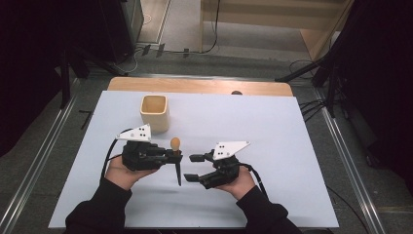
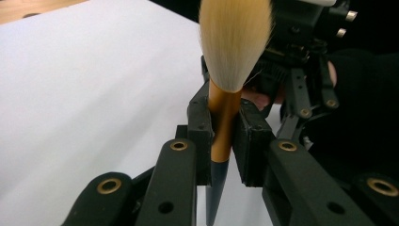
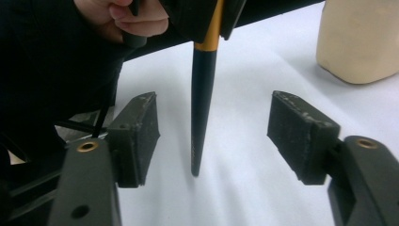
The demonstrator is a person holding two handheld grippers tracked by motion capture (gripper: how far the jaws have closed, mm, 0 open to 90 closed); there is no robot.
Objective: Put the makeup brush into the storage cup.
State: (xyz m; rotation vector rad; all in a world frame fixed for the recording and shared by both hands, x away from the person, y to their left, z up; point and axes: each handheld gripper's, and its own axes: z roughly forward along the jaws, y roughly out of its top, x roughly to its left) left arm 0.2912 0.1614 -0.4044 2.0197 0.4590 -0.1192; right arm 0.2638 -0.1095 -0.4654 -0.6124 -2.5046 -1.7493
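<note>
Item: brush [image 1: 176,158], soft tan bristles, gold collar, black tapered handle. I have it clamped in my left gripper [image 1: 171,153], jaws closed on the gold collar, so it stands upright with bristles up and handle tip down near the white sheet [image 1: 272,146].

Item: right gripper [image 1: 193,168]. Its jaws stand apart on either side of the handle, touching nothing. I judge this a completed hand-over: the left now carries the brush alone.

Item: cream cup [image 1: 154,113], standing open-topped on the sheet just beyond my left hand [image 1: 124,173]. Likely the holder the brush is bound for; the upright grip suits lowering it in handle first.
</note>
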